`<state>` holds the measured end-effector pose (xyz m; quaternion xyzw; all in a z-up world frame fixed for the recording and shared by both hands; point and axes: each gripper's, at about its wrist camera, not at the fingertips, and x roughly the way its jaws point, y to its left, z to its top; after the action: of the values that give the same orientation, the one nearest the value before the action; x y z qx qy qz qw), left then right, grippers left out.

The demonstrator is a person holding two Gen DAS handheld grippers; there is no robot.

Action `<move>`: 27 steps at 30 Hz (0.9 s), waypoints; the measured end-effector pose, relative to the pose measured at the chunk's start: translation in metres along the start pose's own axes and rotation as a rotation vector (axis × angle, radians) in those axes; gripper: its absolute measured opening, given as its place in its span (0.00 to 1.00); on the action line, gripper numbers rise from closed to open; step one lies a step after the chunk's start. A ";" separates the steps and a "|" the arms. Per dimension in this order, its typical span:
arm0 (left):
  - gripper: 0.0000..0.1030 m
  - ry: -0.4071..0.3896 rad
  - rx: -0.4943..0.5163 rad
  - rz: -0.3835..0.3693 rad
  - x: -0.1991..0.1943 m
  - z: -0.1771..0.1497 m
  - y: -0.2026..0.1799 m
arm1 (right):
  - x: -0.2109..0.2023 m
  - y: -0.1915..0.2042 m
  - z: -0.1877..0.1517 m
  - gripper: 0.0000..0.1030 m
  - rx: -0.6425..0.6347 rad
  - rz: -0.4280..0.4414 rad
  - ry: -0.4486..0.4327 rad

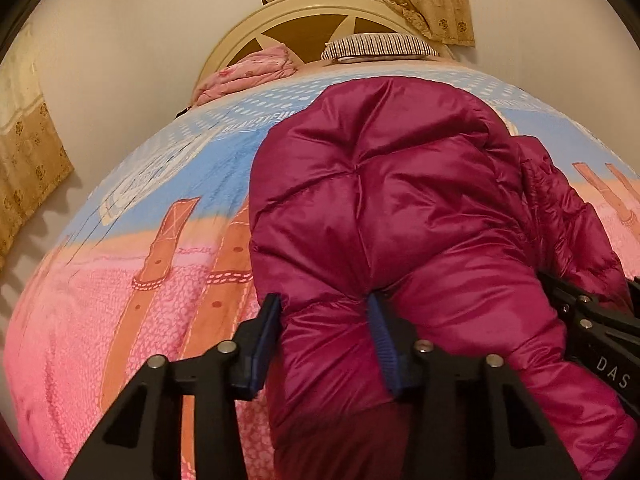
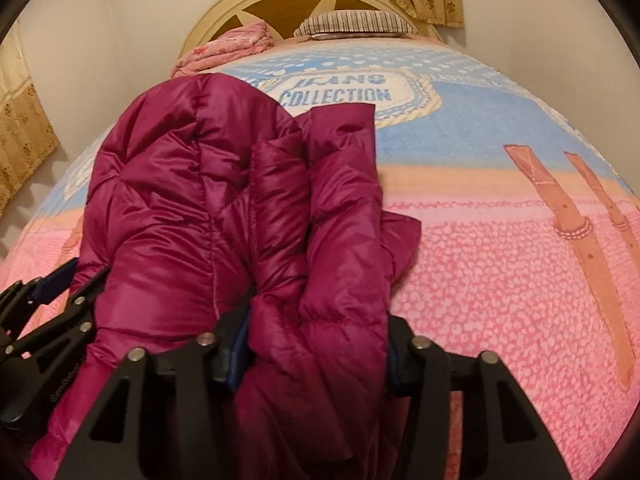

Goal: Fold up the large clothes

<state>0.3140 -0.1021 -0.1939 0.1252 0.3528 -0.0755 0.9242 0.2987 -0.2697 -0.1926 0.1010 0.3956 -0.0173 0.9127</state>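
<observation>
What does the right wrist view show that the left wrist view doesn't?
Right wrist only: the "JEANS COLLECTION" label on the blanket, and the right gripper closed on a bunched fold of the jacket.

Left wrist only: the left gripper pinching the jacket's near edge, and a curtain against the left wall.

Both: the magenta puffer jacket, the blanket, the striped pillow, the headboard.
</observation>
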 end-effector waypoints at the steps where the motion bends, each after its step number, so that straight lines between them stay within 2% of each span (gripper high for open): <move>1: 0.37 -0.002 0.005 0.002 0.000 0.000 -0.002 | 0.000 0.000 0.000 0.44 -0.005 0.002 -0.001; 5: 0.23 -0.018 0.039 0.028 -0.005 0.000 -0.011 | -0.003 0.003 -0.002 0.36 -0.010 0.012 -0.011; 10: 0.06 -0.044 0.035 0.043 -0.014 0.001 -0.006 | -0.010 0.005 -0.005 0.27 -0.015 0.034 -0.029; 16: 0.03 -0.072 0.014 0.033 -0.033 0.007 0.002 | -0.022 0.006 -0.010 0.23 -0.002 0.063 -0.042; 27: 0.03 -0.099 0.002 0.038 -0.060 0.008 0.008 | -0.035 0.006 -0.015 0.22 -0.004 0.095 -0.062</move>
<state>0.2764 -0.0938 -0.1461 0.1290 0.3042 -0.0641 0.9416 0.2647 -0.2628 -0.1762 0.1170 0.3617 0.0236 0.9246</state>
